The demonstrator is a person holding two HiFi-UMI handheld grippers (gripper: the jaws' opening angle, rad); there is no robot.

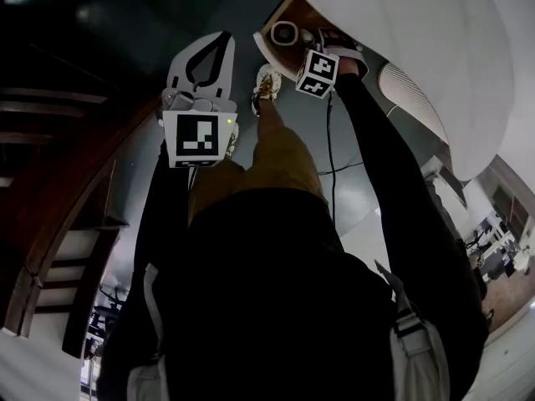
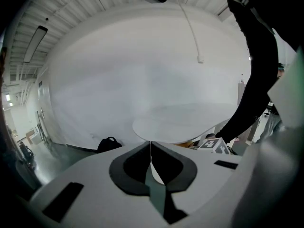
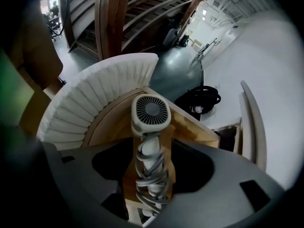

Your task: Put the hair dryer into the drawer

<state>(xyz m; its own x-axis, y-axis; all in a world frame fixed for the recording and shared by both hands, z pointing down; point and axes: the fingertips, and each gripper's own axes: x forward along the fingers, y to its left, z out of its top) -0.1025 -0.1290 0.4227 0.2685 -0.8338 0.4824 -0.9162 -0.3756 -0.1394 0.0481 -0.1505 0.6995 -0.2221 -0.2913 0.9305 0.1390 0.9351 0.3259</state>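
**Over the wood: dryer clamped in the right jaws**

Between the jaws of the right gripper stands the dryer, gripped by its handle, with its square grille facing the camera. A grey cord is wound round the handle. The dryer hangs over a light wood surface edged by a white ribbed wall that curves round it. Whether the dryer touches the wood cannot be told.

The left gripper has its jaws pressed together with nothing in them, and it points at a smooth white curved wall. A black sleeve crosses that view's right side.

Beyond the wood lies a dark green floor with a black bag on it, near the white wall. Brown wooden stairs rise behind.
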